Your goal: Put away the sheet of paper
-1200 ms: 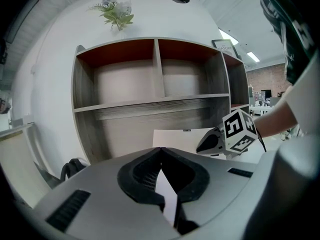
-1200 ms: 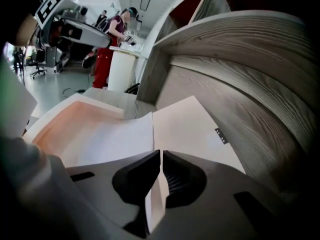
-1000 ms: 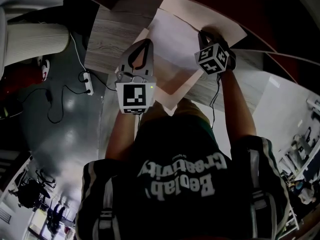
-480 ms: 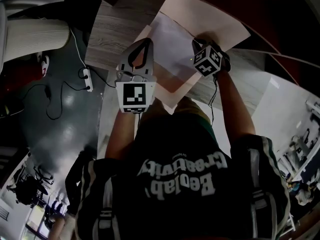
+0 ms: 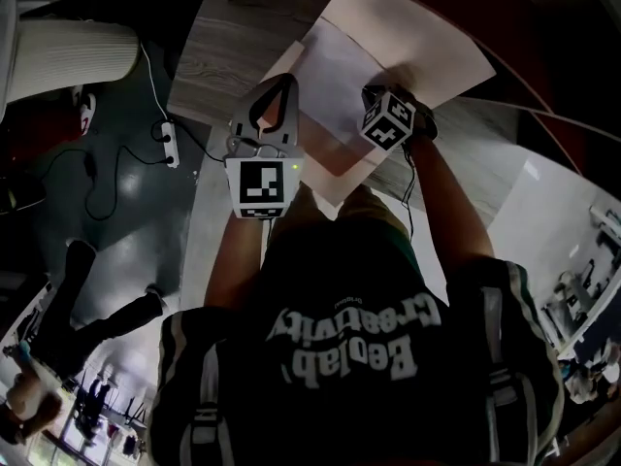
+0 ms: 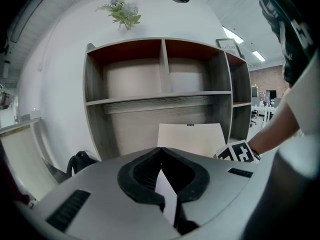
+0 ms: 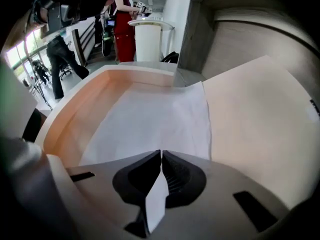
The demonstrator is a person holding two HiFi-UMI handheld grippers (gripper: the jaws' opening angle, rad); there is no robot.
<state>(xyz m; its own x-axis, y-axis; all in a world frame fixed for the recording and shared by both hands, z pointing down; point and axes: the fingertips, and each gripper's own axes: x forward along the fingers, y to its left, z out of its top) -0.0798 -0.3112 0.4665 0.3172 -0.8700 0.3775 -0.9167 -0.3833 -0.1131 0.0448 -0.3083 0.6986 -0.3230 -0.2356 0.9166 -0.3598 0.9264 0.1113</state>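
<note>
The person wears a dark shirt (image 5: 349, 357) with pale letters on it and pale stripes on the short sleeves (image 5: 184, 348). The left claw (image 6: 161, 149) is grey with black pads and has a black-and-white square marker (image 5: 262, 184). The right claw (image 7: 161, 152) has a marker cube (image 5: 388, 121) and a thin black cable (image 5: 419, 178).

grey shelf unit (image 6: 160, 101) against a white wall (image 6: 52, 79), plant (image 6: 122, 13) on top; dark floor (image 5: 126, 241)

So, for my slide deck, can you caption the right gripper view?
Right tool pinching the near edge of a white sheet over an open beige box.
</note>
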